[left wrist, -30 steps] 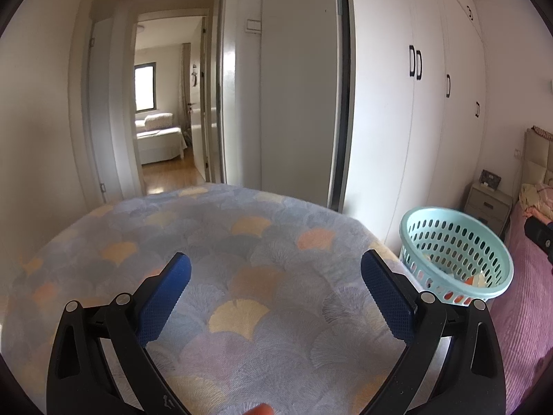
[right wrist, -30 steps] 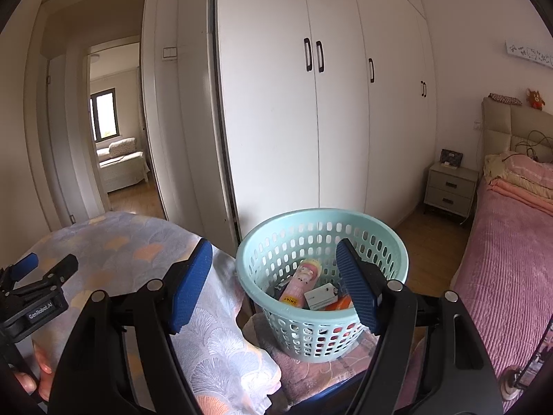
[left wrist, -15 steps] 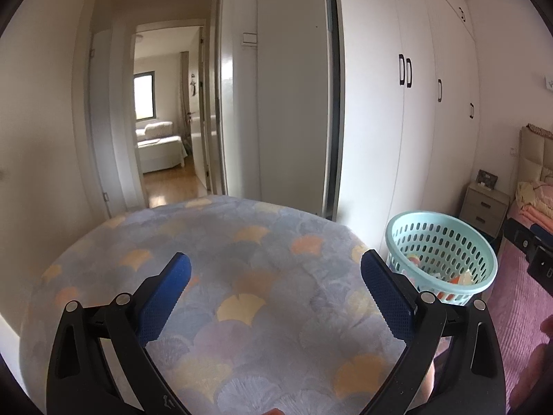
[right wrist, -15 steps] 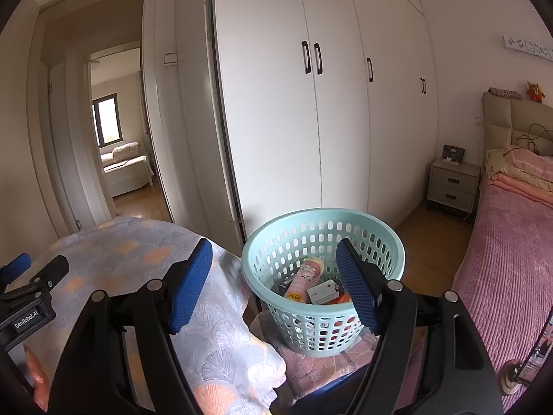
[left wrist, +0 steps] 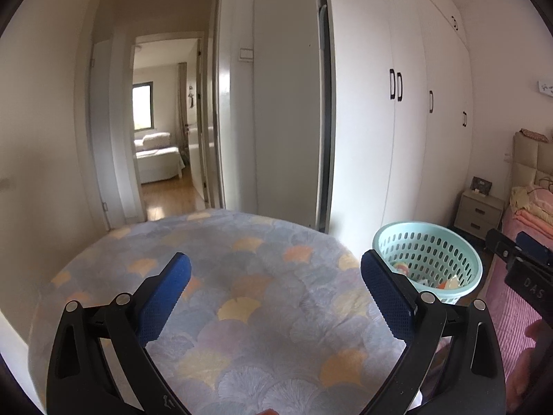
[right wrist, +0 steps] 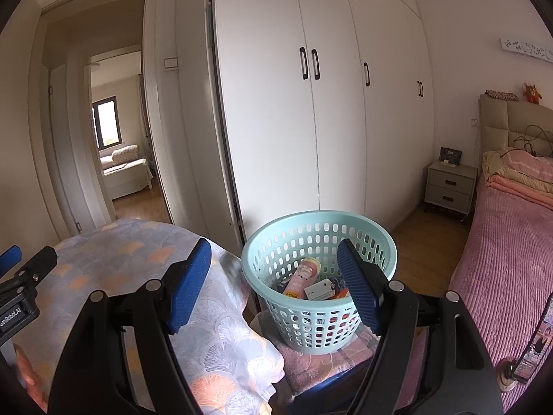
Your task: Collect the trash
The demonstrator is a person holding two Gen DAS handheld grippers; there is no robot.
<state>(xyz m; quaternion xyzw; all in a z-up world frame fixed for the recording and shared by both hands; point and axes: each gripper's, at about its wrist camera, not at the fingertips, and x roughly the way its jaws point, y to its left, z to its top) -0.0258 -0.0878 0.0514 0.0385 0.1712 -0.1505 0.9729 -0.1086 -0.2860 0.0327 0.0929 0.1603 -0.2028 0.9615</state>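
A mint-green perforated basket stands on a pink-cushioned stool. Inside it lie a pink bottle, a white card and orange scraps. The same basket shows at the right of the left wrist view. My right gripper hangs open just in front of the basket, nothing between its blue pads. My left gripper is open too, empty, over a quilt with a fan-shell pattern. No loose trash shows on the quilt.
White wardrobe doors fill the wall behind the basket. A pink-covered bed and a nightstand lie to the right. An open doorway at the left leads to another room. A phone on a stand sits at the bottom right.
Both grippers have drawn back and up a little, so the quilt and basket look smaller and lower. Both stayed open and empty.
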